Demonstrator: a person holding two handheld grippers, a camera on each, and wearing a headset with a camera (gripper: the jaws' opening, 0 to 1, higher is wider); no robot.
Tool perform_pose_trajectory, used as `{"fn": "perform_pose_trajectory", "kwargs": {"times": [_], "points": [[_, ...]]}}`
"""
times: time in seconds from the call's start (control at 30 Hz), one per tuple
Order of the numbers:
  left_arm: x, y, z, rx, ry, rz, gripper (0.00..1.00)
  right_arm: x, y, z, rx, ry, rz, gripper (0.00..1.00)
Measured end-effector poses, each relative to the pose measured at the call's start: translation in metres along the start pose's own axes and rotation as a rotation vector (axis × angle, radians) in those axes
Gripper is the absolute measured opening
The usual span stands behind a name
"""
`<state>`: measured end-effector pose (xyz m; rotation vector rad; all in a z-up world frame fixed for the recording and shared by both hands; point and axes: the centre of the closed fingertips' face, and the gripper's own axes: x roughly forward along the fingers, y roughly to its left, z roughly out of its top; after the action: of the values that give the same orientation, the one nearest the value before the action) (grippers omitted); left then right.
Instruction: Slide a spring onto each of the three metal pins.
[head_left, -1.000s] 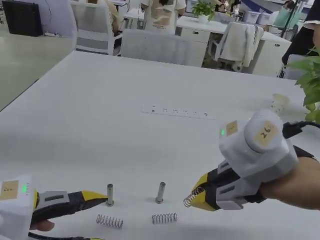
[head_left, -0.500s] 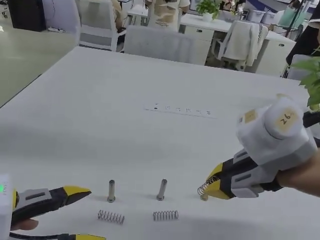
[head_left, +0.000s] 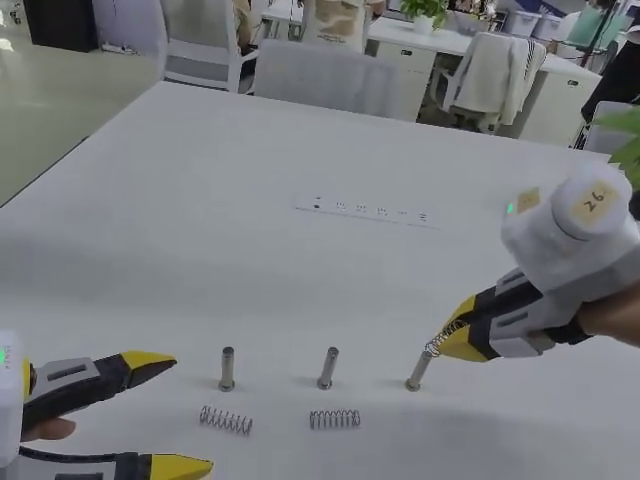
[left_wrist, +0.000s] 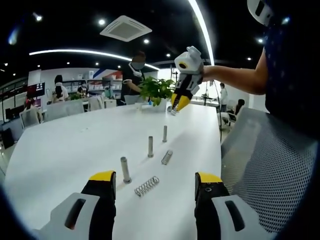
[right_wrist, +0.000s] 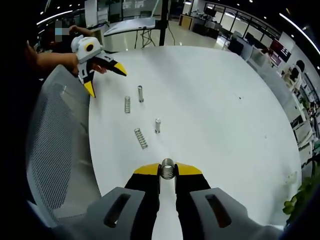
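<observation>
White table (head_left: 300, 270) — left gripper (head_left: 190, 413) with fingers (head_left: 145, 363) apart, right gripper (head_left: 448, 347), sticker "26", clenching a spring (right_wrist: 167, 168).

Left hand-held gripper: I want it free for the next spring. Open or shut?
Open: the left hand-held gripper has its jaws wide apart, nothing between them, in its own view and the head view.

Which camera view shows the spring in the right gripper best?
The right gripper view: the spring sits close and end-on, clamped by the right gripper. The head view shows it small, side-on, by the rightmost pin. The left gripper view shows it tiny, far off.
</observation>
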<state>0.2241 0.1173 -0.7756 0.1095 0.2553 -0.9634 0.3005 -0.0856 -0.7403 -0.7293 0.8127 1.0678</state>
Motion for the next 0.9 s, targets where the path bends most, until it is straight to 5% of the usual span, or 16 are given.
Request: {"fn": "perform_pose_trajectory", "kwargs": {"times": [0.3,0.9], "points": [[0.000,0.001,0.000,-0.008,-0.001,0.007,0.65,0.012,-0.016,-0.011,0.000,0.068,-0.002,0.08],[0.000,0.000,-0.005,-0.019,0.000,0.010,0.69,0.033,-0.020,-0.021,0.014,0.130,0.044,0.08]]}}
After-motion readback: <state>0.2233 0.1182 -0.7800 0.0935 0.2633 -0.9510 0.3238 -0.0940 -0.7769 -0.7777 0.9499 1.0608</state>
